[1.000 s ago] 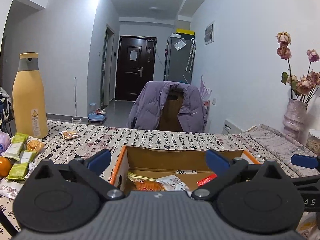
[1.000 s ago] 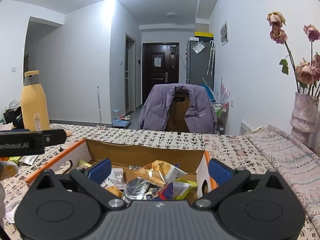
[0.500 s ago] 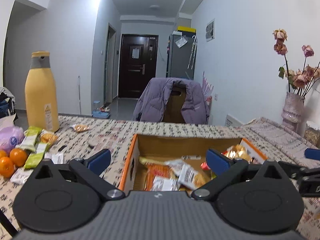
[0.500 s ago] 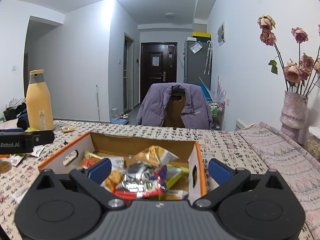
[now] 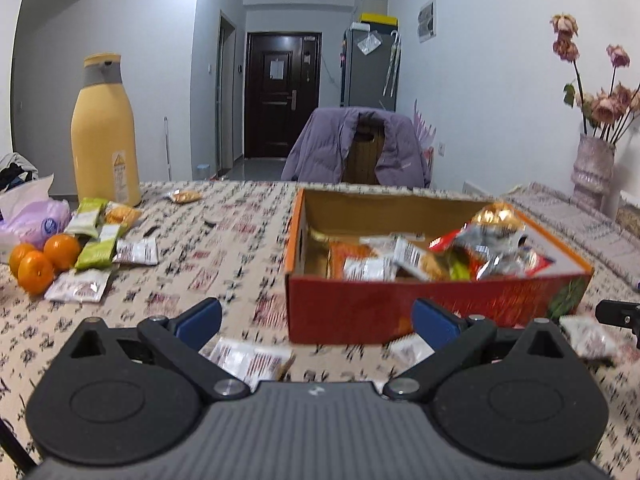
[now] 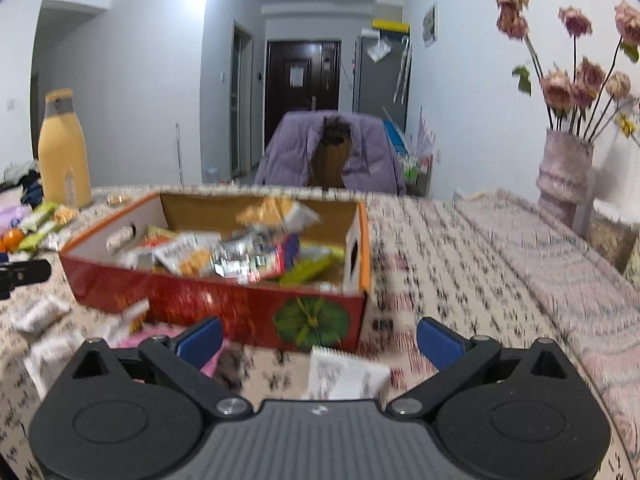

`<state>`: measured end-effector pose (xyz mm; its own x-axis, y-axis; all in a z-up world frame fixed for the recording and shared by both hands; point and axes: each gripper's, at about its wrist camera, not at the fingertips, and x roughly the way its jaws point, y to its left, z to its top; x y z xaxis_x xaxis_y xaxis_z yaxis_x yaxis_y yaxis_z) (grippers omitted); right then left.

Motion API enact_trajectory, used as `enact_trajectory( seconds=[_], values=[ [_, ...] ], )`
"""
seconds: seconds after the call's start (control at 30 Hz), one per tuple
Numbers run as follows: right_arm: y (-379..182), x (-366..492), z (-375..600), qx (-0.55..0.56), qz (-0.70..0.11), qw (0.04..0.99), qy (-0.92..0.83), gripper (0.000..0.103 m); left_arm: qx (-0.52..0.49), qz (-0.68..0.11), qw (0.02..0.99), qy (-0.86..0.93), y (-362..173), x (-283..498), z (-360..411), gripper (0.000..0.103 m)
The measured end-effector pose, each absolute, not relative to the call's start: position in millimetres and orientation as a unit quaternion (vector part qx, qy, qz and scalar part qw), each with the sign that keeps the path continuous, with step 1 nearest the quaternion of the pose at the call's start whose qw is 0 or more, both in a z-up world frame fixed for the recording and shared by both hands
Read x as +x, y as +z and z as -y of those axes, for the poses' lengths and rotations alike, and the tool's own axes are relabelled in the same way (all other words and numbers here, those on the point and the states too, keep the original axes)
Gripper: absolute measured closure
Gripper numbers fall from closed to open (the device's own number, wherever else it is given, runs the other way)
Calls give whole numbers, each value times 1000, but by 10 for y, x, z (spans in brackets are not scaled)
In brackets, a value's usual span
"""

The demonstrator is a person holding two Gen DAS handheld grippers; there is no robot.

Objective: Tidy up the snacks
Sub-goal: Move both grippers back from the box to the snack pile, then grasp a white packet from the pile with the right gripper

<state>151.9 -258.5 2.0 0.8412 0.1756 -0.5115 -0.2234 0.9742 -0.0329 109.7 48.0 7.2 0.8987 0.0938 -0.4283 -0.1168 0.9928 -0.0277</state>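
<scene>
While you are holding both tools low over the patterned tablecloth (image 5: 240, 256), the left gripper (image 5: 316, 316) is sitting with its blue pads spread wide and nothing between them; the right gripper (image 6: 318, 334) is likewise released and gripping nothing. Both are hanging just in front of the red cardboard box (image 5: 436, 304), which is standing on the table with its top open and a heap of snack packets (image 5: 432, 256) lying inside, mostly toward its right half in the left wrist view. A gold foil bag (image 5: 498, 216) is resting on top of that heap at the far right.

Loose items are lying outside the box: a white packet (image 5: 250, 360) on the cloth just beyond the left gripper's pads, another white packet (image 6: 346, 376) just beyond the right gripper's pads, near the box's front wall. Green packets (image 5: 94, 240) and more white sachets (image 5: 80, 290) are lying at the far left, beside three oranges (image 5: 40, 260). One small wrapped snack (image 5: 184, 196) is lying alone further back.

A tall yellow bottle (image 5: 105, 132) is standing upright at the left rear of the table. A vase of dried roses (image 6: 564, 172) is standing at the right rear. A chair draped with a purple jacket (image 5: 356, 148) is sitting beyond the far table edge
</scene>
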Motion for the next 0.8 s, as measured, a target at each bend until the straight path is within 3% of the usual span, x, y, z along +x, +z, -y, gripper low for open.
enact_trajectory(
  seconds=[0.57, 0.8],
  values=[
    [-430, 2130, 2733, 6, -387, 921, 52, 0, -50, -234, 969, 61, -126, 1115, -579, 0],
    [-446, 2095, 2669, -11, -374, 926, 54, 8, -55, -238, 968, 55, -141, 1123, -583, 0]
  ],
)
